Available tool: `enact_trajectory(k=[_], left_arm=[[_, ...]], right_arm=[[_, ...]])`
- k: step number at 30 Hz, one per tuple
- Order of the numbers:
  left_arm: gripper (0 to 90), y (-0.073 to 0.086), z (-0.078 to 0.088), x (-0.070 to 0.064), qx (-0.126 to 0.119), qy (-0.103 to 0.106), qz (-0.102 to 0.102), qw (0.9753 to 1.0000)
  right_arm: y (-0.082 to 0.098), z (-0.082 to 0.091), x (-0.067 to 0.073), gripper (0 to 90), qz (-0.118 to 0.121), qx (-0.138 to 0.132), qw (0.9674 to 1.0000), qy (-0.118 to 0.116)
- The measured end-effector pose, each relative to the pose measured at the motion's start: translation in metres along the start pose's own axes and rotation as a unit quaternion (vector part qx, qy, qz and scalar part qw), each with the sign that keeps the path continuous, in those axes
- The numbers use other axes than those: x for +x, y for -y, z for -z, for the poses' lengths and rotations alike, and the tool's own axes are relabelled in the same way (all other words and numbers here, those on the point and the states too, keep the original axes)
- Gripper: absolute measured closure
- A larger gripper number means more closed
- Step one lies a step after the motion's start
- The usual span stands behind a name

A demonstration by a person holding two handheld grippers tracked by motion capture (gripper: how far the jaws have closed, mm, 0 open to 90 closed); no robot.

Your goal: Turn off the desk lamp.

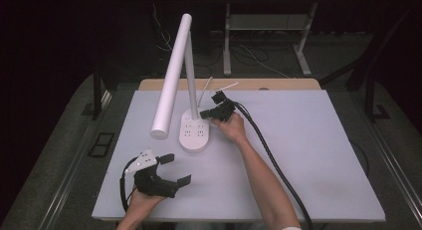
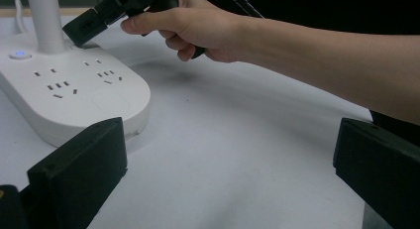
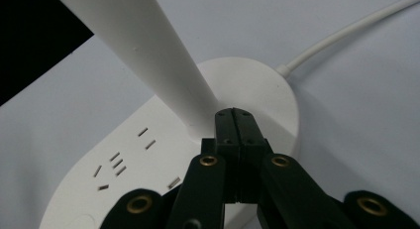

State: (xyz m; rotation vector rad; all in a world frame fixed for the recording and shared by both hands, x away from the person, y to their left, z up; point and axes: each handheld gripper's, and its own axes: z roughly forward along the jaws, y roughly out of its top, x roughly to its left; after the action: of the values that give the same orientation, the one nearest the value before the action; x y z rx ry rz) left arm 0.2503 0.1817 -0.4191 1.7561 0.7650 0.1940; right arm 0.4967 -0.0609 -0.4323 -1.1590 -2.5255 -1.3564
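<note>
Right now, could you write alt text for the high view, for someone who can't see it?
A person's right gripper, jaws shut, presses down on the base of a white desk lamp that has sockets in its base and stands on a pale table. The left gripper rests open near the table's front left corner, apart from the lamp.

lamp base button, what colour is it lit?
Blue, on the lamp base button; left gripper view shows it best.
</note>
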Motion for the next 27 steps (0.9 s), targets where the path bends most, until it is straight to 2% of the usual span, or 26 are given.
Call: enact_trajectory(k=[19, 27], left_arm=[[0.0, -0.0001, 0.0004, 0.0000, 0.000, -0.001, 0.000, 1.0000], [0.0, -0.0001, 0.0000, -0.0003, 0.000, -0.001, -0.001, 1.0000]], right_arm=[[0.0002, 0.0000, -0.0022, 90.0, -0.014, -0.003, 0.9999, -0.010], [0.0001, -0.0010, 0.0007, 90.0, -0.003, 0.000, 1.0000, 0.000]])
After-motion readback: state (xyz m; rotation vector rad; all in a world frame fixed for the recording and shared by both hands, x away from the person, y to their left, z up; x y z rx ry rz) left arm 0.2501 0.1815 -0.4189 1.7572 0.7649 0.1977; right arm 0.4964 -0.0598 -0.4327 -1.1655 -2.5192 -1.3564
